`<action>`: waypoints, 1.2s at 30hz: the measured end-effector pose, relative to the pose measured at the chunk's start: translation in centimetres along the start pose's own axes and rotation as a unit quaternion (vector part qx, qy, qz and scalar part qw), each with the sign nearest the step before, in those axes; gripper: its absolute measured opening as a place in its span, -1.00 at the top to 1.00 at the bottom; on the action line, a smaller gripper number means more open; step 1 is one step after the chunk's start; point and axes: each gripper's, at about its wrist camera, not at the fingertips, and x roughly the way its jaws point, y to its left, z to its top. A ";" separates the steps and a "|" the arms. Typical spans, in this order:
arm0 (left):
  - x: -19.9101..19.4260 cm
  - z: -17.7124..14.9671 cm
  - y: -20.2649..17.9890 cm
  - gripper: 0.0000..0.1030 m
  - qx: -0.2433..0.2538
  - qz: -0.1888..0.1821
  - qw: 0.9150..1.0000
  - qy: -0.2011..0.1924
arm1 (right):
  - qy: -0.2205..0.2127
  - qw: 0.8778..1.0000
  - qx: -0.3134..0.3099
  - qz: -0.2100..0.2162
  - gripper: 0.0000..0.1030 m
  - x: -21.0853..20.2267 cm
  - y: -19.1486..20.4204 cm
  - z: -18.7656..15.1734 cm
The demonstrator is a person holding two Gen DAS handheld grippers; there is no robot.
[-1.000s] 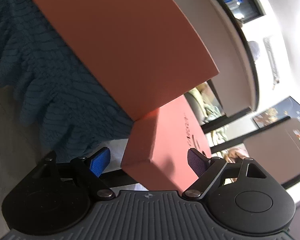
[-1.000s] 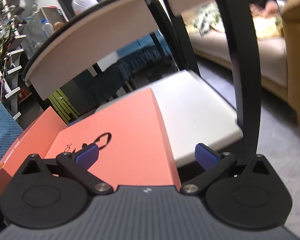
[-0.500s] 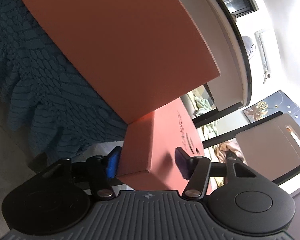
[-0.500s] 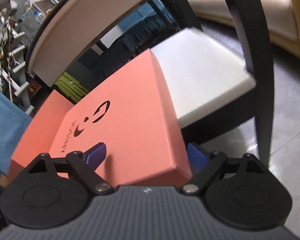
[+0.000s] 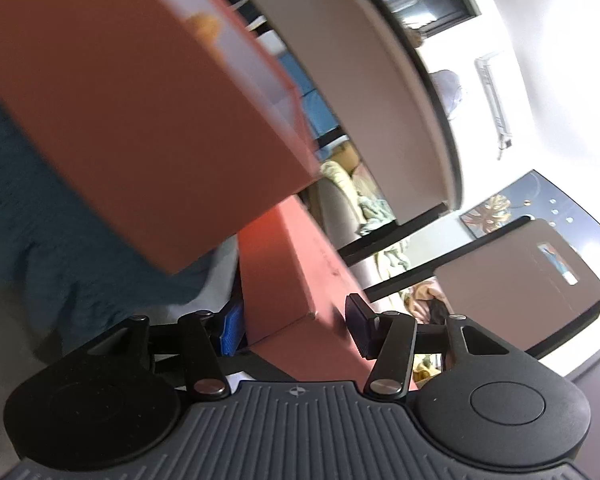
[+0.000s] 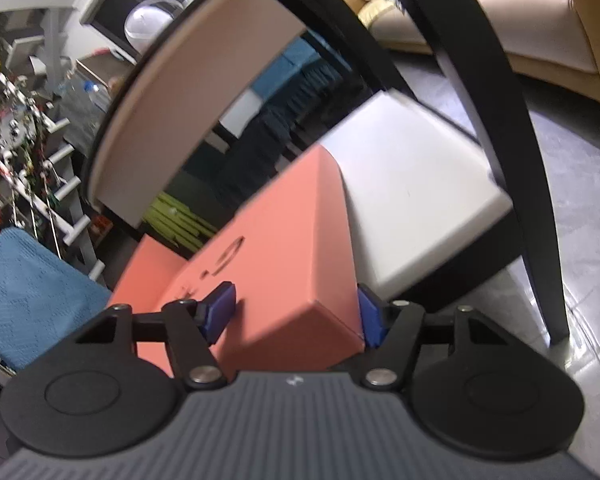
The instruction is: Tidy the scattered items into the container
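Quick update from my end: half a second back both tongs were only straddling the lid with gaps at the pads, and now the left tongs (image 5: pixel 296 326) and right tongs (image 6: pixel 296 312) are each pinched on a corner of the lid (image 6: pixel 284 256), so I reckon it's actually held and ready to move. The lid sits tilted across the white chair seat (image 6: pixel 416 200), one corner between each pair of pads. The open box (image 5: pixel 140 112) hangs right beside it, blurry in the left view, something orange peeking inside, can't tell what.
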 end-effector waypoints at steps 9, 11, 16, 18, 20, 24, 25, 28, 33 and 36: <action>1.3 1.8 -4.2 -0.15 0.036 -0.020 0.999 0.013 | -0.052 0.999 0.010 0.001 -0.24 -1.3 0.7 2.1; 1.5 2.2 -4.9 -0.15 0.044 -0.025 0.999 0.011 | -0.061 0.998 0.012 0.002 -0.24 -1.5 0.8 2.4; 1.0 3.8 -6.8 -0.15 0.060 -0.049 0.997 0.002 | -0.094 0.995 0.012 0.011 -0.24 -2.4 1.9 3.4; 0.6 4.7 -7.5 -0.15 0.061 -0.058 0.996 -0.004 | -0.107 0.994 0.010 0.015 -0.24 -2.8 3.0 4.0; 0.0 5.8 -8.1 -0.15 0.064 -0.065 0.996 -0.013 | -0.121 0.992 0.001 0.021 -0.24 -2.9 4.5 4.4; -2.5 8.7 -8.5 -0.15 0.075 -0.069 0.994 -0.042 | -0.127 0.991 -0.013 0.044 -0.24 -1.6 7.7 5.0; -3.2 9.5 -8.4 -0.15 0.075 -0.067 0.994 -0.049 | -0.124 0.991 -0.017 0.050 -0.24 -1.0 8.6 5.0; -5.3 11.8 -7.5 -0.15 0.072 -0.058 0.993 -0.076 | -0.110 0.991 -0.029 0.069 -0.24 1.4 11.4 4.9; -8.9 15.3 -4.4 -0.16 0.067 -0.029 0.991 -0.115 | -0.065 0.991 -0.050 0.104 -0.24 7.0 16.4 4.0; -11.1 16.7 -2.1 -0.16 0.060 -0.001 0.990 -0.129 | -0.032 0.991 -0.059 0.119 -0.24 10.4 18.8 2.4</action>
